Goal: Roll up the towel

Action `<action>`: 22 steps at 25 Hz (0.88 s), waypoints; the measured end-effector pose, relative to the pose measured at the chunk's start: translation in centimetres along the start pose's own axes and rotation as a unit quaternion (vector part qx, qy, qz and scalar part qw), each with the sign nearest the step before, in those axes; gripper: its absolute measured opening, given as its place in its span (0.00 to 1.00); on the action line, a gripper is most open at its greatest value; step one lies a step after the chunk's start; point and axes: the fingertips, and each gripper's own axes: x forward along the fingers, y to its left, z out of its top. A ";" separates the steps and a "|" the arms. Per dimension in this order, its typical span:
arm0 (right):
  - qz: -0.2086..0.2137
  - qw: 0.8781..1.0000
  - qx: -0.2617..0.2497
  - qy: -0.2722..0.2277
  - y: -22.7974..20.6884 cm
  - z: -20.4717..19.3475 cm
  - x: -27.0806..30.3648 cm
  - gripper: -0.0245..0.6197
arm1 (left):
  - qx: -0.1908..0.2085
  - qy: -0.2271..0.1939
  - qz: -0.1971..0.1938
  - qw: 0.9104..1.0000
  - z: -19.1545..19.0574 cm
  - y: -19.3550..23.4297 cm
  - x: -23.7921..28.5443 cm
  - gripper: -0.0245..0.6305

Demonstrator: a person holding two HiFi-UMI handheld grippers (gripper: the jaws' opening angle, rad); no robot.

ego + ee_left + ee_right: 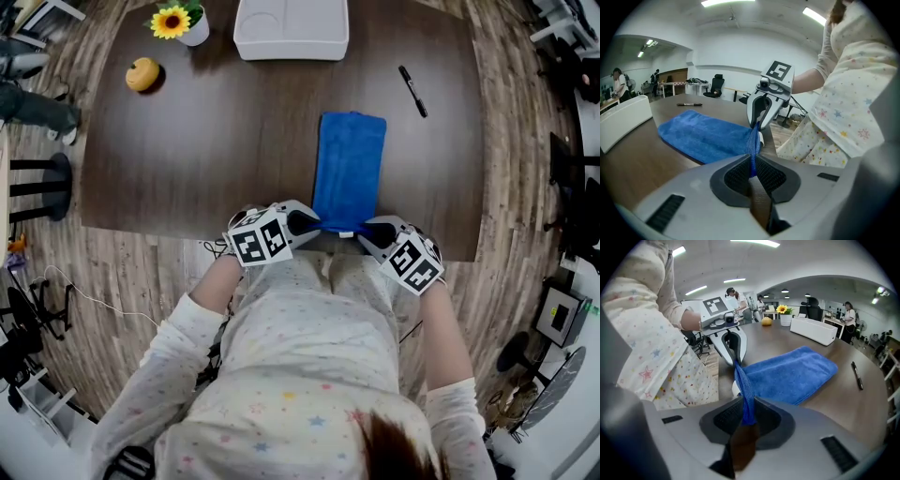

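Dark wooden bench (pixel 187 159) carries everything. Left tongs (pixel 753 166) and right tongs (pixel 748 414) are both closed on the blue towel (pixel 351 164), pinching its near corners at 7 and 5 o'clock. The rest lies flat toward 12 o'clock. I judge the towel soft, light and limp, so the corners are the good hold. Both tongs slope downward and face each other, with the forearms bent close to the body.

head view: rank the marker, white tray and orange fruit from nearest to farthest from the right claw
Measured from the right claw, which is shut on the blue towel:
1. black marker, ahead and slightly to the right.
2. white tray, at the far edge, near the middle.
3. orange fruit, at the far left corner.
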 end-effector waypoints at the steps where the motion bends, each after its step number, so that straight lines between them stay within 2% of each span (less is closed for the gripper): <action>1: -0.004 1.000 0.004 -0.003 -0.5 0.4 0.0 0.15 | 0.001 0.003 0.003 1.000 0.0 0.6 -0.1 0.09; 8: -0.043 0.998 0.045 -0.017 -3.4 0.7 0.1 0.15 | -0.039 0.004 0.034 0.999 0.2 3.7 0.8 0.09; 13: -0.058 0.995 0.079 -0.019 -4.5 0.3 0.8 0.15 | -0.038 -0.022 0.047 0.998 0.8 3.9 0.3 0.09; 16: -0.059 0.992 0.106 -0.023 -4.8 0.0 0.6 0.15 | -0.006 -0.057 0.049 0.997 2.7 2.9 -1.1 0.09; 18: -0.058 0.991 0.120 -0.025 -4.9 -0.1 0.7 0.15 | 0.017 -0.072 0.032 0.997 3.4 1.7 -1.1 0.09; 20: -0.057 0.989 0.132 -0.027 -5.1 -0.1 0.8 0.14 | 0.038 -0.059 0.009 0.997 3.1 0.8 -0.2 0.09; 22: -0.056 0.988 0.143 -0.029 -5.2 0.2 1.0 0.14 | 0.065 -0.045 0.001 0.997 3.2 0.3 0.4 0.09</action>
